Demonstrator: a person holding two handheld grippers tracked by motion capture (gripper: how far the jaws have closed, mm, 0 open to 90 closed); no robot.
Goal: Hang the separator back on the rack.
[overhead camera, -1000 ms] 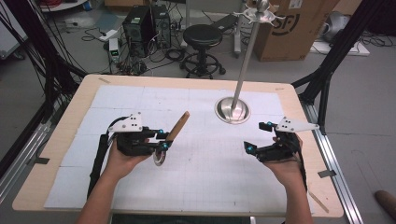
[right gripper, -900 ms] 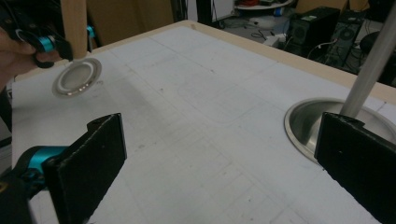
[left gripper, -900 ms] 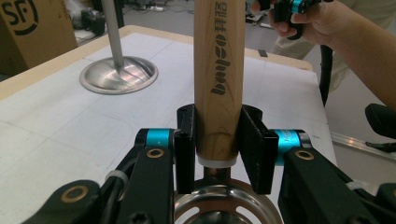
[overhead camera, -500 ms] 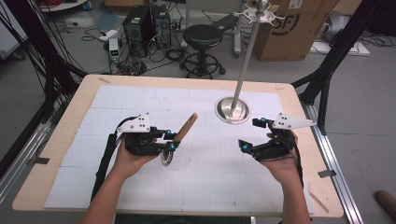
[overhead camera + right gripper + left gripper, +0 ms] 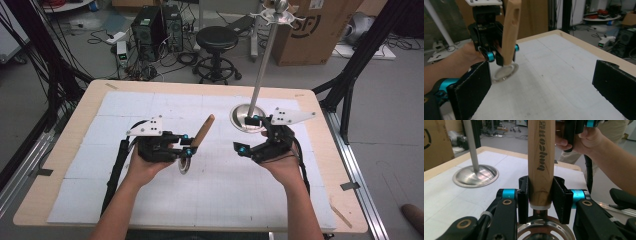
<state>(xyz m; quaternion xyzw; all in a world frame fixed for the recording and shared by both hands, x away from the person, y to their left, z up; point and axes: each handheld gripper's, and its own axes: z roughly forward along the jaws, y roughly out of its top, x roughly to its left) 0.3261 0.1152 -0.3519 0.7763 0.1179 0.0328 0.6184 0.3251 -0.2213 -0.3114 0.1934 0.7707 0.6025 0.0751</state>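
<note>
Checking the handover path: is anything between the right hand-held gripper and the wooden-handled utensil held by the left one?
Nothing visible: bare mat lies between the open right hand-held gripper and the wooden-handled utensil. The metal stand sits off to the side.

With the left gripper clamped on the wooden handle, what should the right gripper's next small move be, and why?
Probably a short advance toward the wooden handle. The left gripper grips it low, just above the metal head, so its upper part stands free. The right gripper has open, empty jaws facing it, with a gap between them.
</note>
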